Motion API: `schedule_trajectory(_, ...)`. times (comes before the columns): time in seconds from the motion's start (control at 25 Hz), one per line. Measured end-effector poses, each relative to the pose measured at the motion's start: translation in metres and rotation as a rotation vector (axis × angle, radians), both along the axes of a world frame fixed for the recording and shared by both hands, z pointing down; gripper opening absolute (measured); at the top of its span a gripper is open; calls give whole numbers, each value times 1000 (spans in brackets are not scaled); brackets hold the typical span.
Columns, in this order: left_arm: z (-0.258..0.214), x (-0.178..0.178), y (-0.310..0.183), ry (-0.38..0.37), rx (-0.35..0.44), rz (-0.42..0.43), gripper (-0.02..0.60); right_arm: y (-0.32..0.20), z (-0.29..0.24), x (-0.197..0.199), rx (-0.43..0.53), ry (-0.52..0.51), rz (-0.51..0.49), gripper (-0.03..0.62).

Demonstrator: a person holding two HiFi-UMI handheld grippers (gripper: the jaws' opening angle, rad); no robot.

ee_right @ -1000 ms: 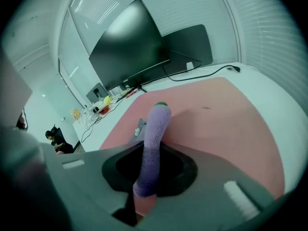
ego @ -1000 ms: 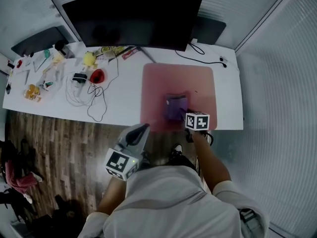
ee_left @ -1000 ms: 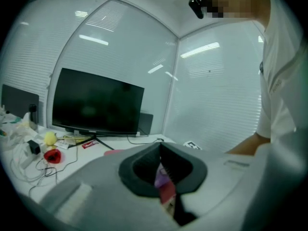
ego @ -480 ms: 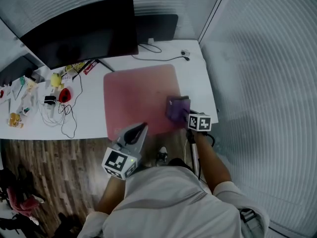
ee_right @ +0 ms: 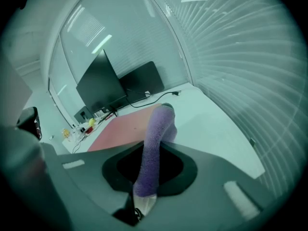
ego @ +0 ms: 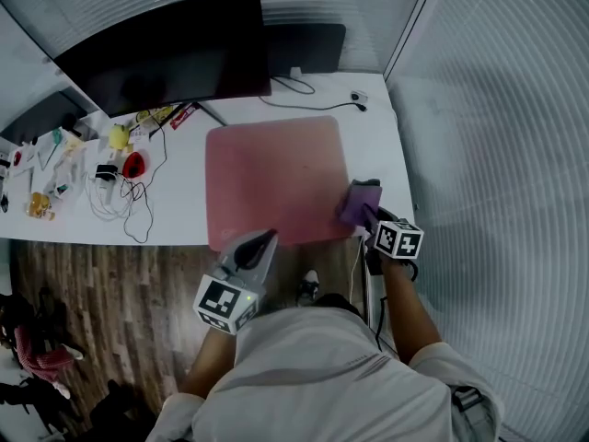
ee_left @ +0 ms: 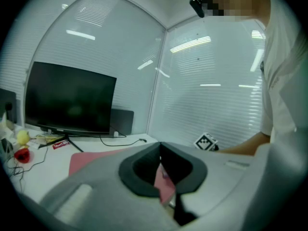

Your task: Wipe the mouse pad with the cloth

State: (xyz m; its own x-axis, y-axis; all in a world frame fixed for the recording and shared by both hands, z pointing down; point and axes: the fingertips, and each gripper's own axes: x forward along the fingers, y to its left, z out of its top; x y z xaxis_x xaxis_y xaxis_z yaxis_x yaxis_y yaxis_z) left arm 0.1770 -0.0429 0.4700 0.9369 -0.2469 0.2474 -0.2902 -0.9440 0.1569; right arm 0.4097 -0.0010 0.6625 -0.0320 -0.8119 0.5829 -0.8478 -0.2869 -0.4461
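The left gripper [ego: 265, 239] hovered at the front edge of the tabletop [ego: 184, 212], jaws together and empty. A pink mouse pad [ego: 271, 173] lay mid-table. At its right edge, the right gripper [ego: 373, 221] clamped a purple cloth [ego: 357, 201], whose long axis pointed away from the person.

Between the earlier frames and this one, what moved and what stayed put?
The right gripper, shut on the fuzzy purple cloth, dragged it rightward over the square pink mouse pad, from near the pad's middle to its right edge. The left gripper stayed shut and empty, off the near edge of the white desk; the pad did not shift.
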Motion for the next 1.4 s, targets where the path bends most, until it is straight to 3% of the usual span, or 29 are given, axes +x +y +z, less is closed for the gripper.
schedule_trajectory(0.12,-9,-22,-6,21,3,-26,3,-21,-31,-42,59,3,-71,52)
schedule_trajectory(0.32,-18,-83,-20,38,0,-82,3,-67,-70,-146,113,-21,-232,52)
schedule_trajectory(0.68,-8,-244,-58,13,-35,-265,3,-151,-75,-353,141,-79,-493,52)
schedule_trajectory(0.96,1,-334,-75,13,-48,-340,3,-198,-68,-483,148,-118,-616,52)
schedule_trajectory(1.2,10,-370,-78,-2,-49,-329,3,-205,-22,-523,63,-87,-626,52)
schedule_trajectory(1.4,5,-355,-77,-5,-27,-285,2,-184,28,-487,-62,-34,-554,52)
